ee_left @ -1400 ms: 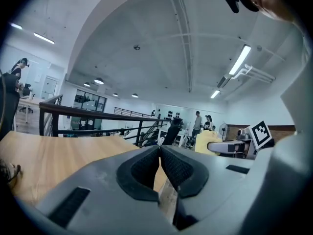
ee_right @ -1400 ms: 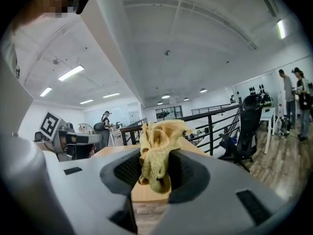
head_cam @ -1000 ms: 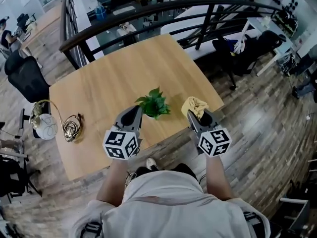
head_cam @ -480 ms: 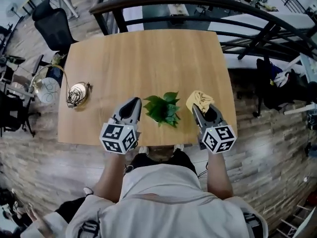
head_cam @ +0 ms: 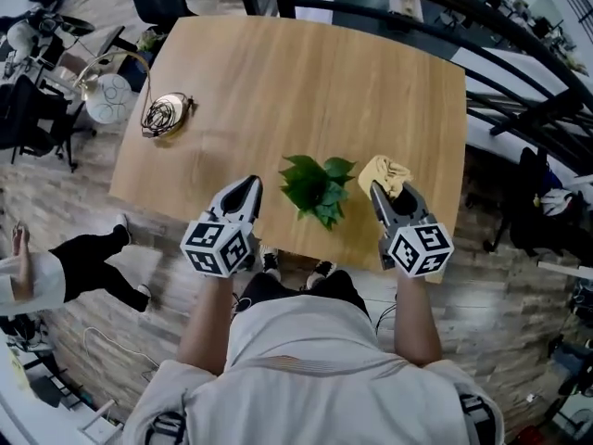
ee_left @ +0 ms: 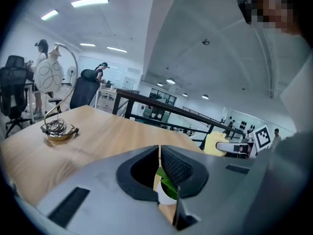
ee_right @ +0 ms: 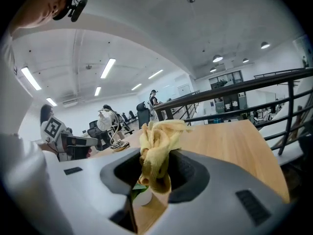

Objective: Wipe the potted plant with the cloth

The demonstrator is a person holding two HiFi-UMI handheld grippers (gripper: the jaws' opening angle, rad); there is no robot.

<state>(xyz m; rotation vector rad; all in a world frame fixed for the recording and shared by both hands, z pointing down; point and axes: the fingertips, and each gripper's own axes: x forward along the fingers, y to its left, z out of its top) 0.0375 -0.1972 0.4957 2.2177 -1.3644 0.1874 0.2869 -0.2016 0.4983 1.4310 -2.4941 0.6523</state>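
Observation:
A small potted plant (head_cam: 318,188) with green leaves in a white pot stands near the front edge of the wooden table (head_cam: 306,82). My left gripper (head_cam: 248,185) is just left of it, its jaws shut and empty; past them in the left gripper view peeks the white pot (ee_left: 167,195). Right of the plant, my right gripper (head_cam: 379,189) is shut on a crumpled yellow cloth (head_cam: 386,173). In the right gripper view the cloth (ee_right: 157,151) bulges up between the jaws, with the pot (ee_right: 143,198) below it.
A brass dish with coiled wire (head_cam: 167,112) lies at the table's left side, beside a white round lamp (head_cam: 109,95). A dark railing (head_cam: 519,54) runs behind and right of the table. A person's legs (head_cam: 93,258) are on the floor at the left.
The view has swung, so the table now sits more squarely ahead. Both grippers have come down a little on either side of the plant. The cloth stays in the right gripper.

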